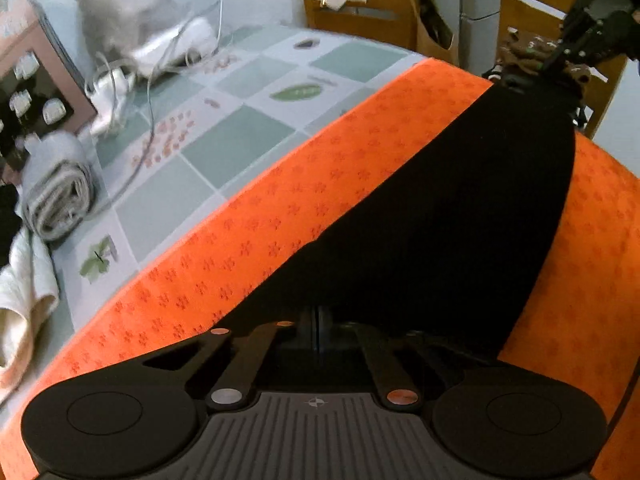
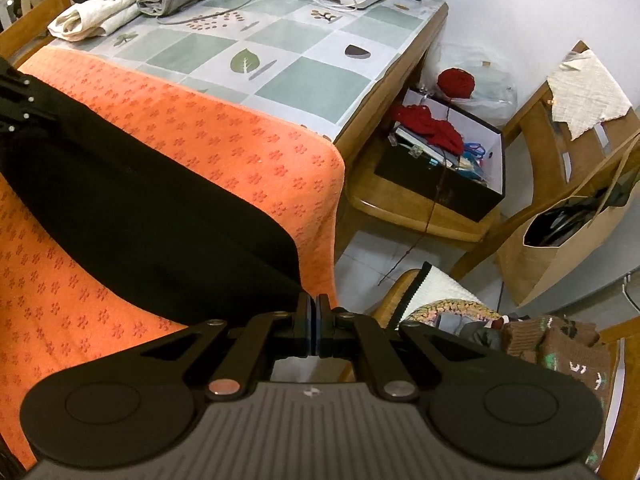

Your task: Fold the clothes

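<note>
A long black garment (image 1: 440, 220) lies stretched flat across an orange patterned cloth (image 1: 240, 232) on the table. My left gripper (image 1: 318, 320) is shut, with its fingertips pinching the near end of the black garment. At the far end, the right gripper (image 1: 572, 52) holds the other edge. In the right wrist view, my right gripper (image 2: 314, 308) is shut on the corner of the black garment (image 2: 140, 208), just at the orange cloth's (image 2: 240, 140) hanging edge. The left gripper (image 2: 16, 100) shows at the garment's far left end.
A rolled grey towel (image 1: 60, 196), a cream cloth (image 1: 24, 288), white power strips with cables (image 1: 168, 48) and a pink box (image 1: 36, 80) crowd the tiled tablecloth's far side. Past the table edge (image 2: 400, 80) stand a box of red yarn (image 2: 444, 160), a paper bag (image 2: 560, 232) and wooden chairs.
</note>
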Available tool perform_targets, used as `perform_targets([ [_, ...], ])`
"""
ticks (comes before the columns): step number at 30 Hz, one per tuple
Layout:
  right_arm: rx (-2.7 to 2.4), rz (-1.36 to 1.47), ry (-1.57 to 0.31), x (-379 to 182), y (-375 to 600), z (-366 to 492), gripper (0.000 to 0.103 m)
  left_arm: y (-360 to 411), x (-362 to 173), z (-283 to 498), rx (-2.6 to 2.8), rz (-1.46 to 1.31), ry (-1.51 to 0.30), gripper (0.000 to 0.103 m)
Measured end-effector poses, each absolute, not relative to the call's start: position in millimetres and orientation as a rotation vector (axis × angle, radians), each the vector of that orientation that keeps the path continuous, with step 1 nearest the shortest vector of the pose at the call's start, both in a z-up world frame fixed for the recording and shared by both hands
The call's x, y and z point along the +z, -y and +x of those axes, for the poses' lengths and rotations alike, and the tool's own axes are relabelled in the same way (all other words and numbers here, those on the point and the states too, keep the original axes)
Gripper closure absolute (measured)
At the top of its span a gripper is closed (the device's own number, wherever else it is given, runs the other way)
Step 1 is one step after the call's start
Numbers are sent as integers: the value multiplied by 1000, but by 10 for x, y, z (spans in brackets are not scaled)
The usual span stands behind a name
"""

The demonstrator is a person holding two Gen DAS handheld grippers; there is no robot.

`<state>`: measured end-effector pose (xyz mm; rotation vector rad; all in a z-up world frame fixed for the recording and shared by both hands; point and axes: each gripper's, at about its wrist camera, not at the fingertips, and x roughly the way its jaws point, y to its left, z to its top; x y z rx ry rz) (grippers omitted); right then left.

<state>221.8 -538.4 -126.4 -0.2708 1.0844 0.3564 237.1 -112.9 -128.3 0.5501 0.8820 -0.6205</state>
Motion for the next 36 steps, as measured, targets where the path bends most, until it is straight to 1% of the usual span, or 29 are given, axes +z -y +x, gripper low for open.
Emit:
perform_targets([
  [7,336,-248,-1081,-1108,5528,2192,101,915,-971,2396,-529,365,-810,100],
  [14,313,-207,-1078,-1136,5602,2219,101,1007,-1032,2521,-479,378,-816,100],
  [17,267,-99,-1076,-1251,5698,2179,100,1034,-1106,2551,-410,405,-803,100],
  [21,176,145,-1061,-1474,5875,2059,98,989,-1163,2614,-319,373,-806,100],
  [22,154,219,-1055,-1530,5927,2029,96,981,-1177,2609,-313,371,-808,100],
  [24,113,367,-1039,-1649,6021,1959,87,985,-1199,2589,-324,368,-821,97],
  [25,96,451,-1031,-1716,6068,1924,85,992,-1205,2571,-339,365,-828,97],
  [27,71,617,-1013,-1860,6145,1855,74,1027,-1205,2526,-391,360,-836,87],
  [29,44,774,-992,-2006,6204,1783,68,1082,-1197,2484,-443,361,-834,72],
  [31,19,947,-963,-2175,6264,1703,65,1143,-1190,2476,-488,353,-836,66],
  [33,-2,1107,-930,-2348,6299,1628,65,1217,-1204,2500,-530,351,-845,58],
  [34,-13,1166,-915,-2424,6307,1592,65,1258,-1216,2516,-553,355,-849,56],
  [36,-28,1278,-884,-2569,6320,1526,64,1342,-1247,2552,-596,367,-859,56],
])
